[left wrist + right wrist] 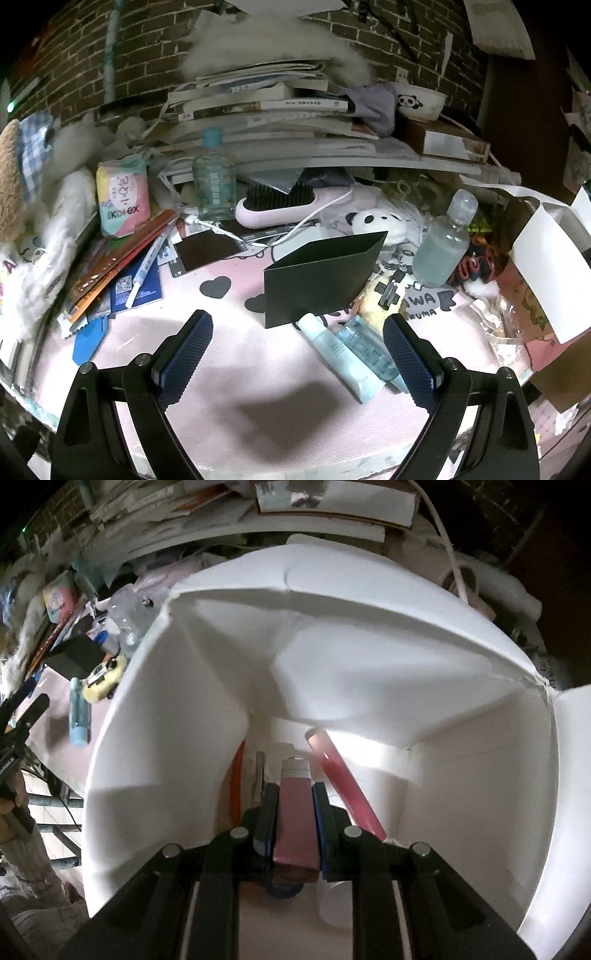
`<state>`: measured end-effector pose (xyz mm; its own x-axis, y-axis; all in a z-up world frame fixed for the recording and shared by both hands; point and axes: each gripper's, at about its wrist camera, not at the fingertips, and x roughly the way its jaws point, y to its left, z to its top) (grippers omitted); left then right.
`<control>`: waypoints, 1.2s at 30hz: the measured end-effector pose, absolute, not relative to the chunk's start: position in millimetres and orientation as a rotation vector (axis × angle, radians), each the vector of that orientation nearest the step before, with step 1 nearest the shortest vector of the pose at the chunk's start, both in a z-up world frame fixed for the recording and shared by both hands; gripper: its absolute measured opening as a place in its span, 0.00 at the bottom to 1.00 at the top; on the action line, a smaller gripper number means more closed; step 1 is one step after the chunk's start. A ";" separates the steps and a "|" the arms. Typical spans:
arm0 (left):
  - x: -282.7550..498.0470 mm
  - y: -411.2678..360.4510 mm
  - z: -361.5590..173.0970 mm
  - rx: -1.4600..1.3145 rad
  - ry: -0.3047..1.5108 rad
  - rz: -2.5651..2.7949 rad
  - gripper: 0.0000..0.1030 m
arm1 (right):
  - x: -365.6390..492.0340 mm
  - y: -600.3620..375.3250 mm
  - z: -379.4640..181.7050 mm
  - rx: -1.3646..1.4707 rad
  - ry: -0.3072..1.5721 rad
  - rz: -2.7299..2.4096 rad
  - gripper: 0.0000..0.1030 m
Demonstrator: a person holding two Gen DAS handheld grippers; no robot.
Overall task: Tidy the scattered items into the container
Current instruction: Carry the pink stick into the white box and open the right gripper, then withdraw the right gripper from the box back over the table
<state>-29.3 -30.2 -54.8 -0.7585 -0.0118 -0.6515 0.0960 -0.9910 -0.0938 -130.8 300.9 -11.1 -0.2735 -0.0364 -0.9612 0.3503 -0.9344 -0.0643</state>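
My right gripper [294, 790] points down into a white cardboard box [155, 716] and is shut on a pink tube [295, 812] with a grey cap. Inside the box lie a pink cylinder [343, 786], an orange stick [236, 779] and a white item near the bottom. My left gripper [297, 325] hovers open over the pink mat [258, 369] with nothing between its fingers. Just ahead of its right finger lie two pale blue tubes [340, 350] side by side. A folded black card [317, 280] stands behind them. The box's white flap [550, 251] shows at the right.
A clear bottle [443, 247], a pink hairbrush [291, 206], a glass bottle with a blue cap [214, 181], a Kotex pack [123, 199] and pens and booklets [122, 266] crowd the mat's back. Stacked books [266, 110] and a panda bowl [419, 101] sit behind.
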 end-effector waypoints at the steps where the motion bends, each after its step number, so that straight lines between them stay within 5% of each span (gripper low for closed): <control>1: -29.6 -29.7 -55.0 1.070 0.181 -2.887 0.90 | -129.9 302.1 -9.9 1.721 0.384 -2.297 0.15; 3: -30.0 -29.2 -55.4 1.073 0.171 -2.885 0.90 | -127.3 305.5 -7.7 1.713 0.373 -2.307 0.16; 8: -30.1 -31.7 -57.6 1.054 0.152 -2.881 0.90 | -118.2 311.0 14.7 1.597 0.340 -2.413 0.39; 12: -30.3 -38.7 -62.3 1.048 0.167 -2.868 0.90 | -92.5 306.7 53.1 1.299 0.341 -2.591 0.41; 15: -28.4 -41.1 -65.0 1.059 0.211 -2.891 0.90 | -65.3 290.5 76.7 1.023 0.285 -2.657 0.58; 25: -19.4 -13.8 -80.6 1.090 0.124 -2.920 0.90 | 17.6 186.9 51.2 0.523 0.337 -2.579 0.59; 36: -21.9 -9.5 -97.0 1.100 0.121 -2.844 0.90 | 20.5 153.2 -11.2 0.670 0.168 -2.422 0.59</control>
<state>-21.9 -9.5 -97.0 -0.7366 -0.0547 -0.6741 0.1118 -0.9929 -0.0416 20.5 153.2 -11.2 -0.6842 -0.5287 -0.5023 0.5931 -0.8042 0.0386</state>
